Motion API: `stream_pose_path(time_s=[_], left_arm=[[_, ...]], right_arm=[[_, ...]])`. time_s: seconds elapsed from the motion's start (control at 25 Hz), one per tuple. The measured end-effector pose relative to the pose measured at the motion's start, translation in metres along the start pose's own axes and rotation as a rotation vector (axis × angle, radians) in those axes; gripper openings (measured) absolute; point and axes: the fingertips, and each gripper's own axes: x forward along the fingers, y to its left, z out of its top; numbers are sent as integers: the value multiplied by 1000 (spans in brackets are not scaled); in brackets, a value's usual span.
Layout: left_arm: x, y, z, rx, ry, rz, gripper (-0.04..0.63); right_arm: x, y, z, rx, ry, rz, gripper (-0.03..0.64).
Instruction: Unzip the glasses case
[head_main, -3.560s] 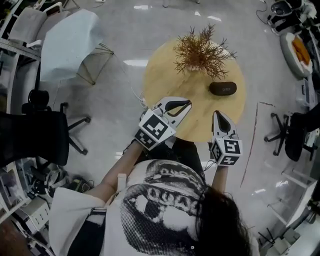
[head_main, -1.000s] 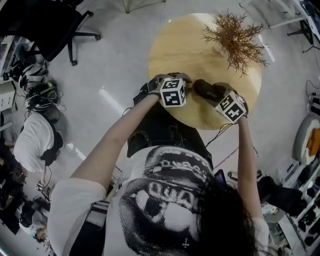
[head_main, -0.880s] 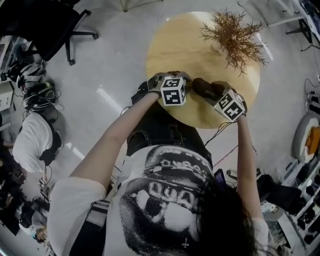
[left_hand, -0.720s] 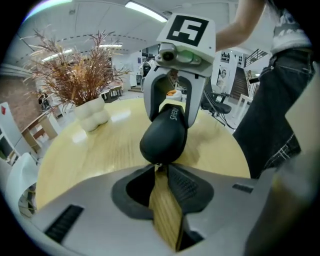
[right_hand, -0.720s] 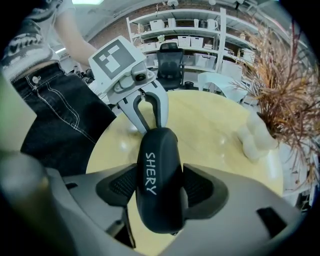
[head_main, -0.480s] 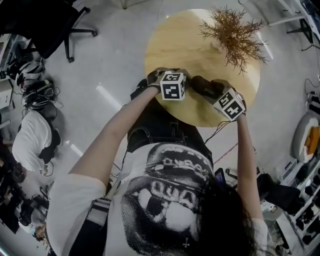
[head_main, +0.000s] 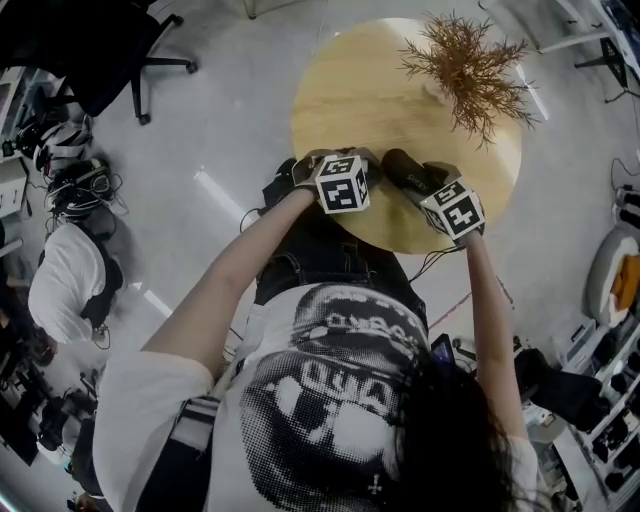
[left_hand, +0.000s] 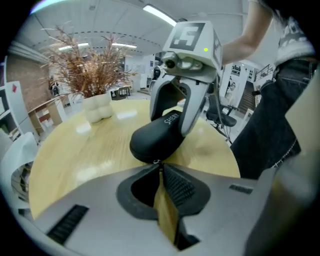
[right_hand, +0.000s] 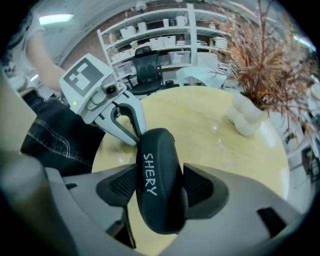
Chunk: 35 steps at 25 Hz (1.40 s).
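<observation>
Glasses case (head_main: 403, 170) no longer lies out by the dried plant (head_main: 465, 65); now at the worktop's (head_main: 360, 90) near edge; right gripper (left_hand: 174, 117) fingers clamped across its middle; left gripper (left_hand: 159, 170) fingers pressed together on the zip pull (left_hand: 156, 162) at its end; judged: hold secured, zip unopened, drawing the pull along the seam comes next.

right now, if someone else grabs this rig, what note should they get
Right claw: shut on the black glasses case, pads on its two long sides, holding it over the near edge of the round table.
Left claw: tips together at the case's free end, apparently pinching the small zip pull.
Done: case gripped, pull seemingly caught.
Left: draw the pull round the case. It looks zipped shut, with no gap showing.
</observation>
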Motion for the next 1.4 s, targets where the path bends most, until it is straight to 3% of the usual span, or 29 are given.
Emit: stream_pose_path(time_s=[0.12, 0.2, 0.32, 0.6, 0.84, 1.12, 1.28, 1.4], left_arm=[[-6, 17, -2, -51, -22, 88, 29], [-10, 27, -5, -46, -12, 135, 29], [-13, 33, -13, 4, 27, 148, 29], [-16, 47, -17, 122, 78, 132, 29], [-22, 77, -19, 200, 114, 144, 29], [-21, 95, -20, 263, 125, 126, 29], [-23, 94, -18, 235, 98, 123, 28], [-23, 92, -19, 191, 84, 114, 28]], right_arm=[[3, 6, 5, 270, -47, -41, 285], [4, 12, 10, 376, -88, -83, 288], [7, 19, 15, 339, -93, -106, 293], [-2, 14, 33, 173, -66, -15, 313], [7, -5, 64, 114, -52, 75, 331], [33, -16, 93, 215, -36, 132, 336], [36, -18, 95, 306, -24, 164, 320], [36, -20, 93, 422, -79, 174, 306]])
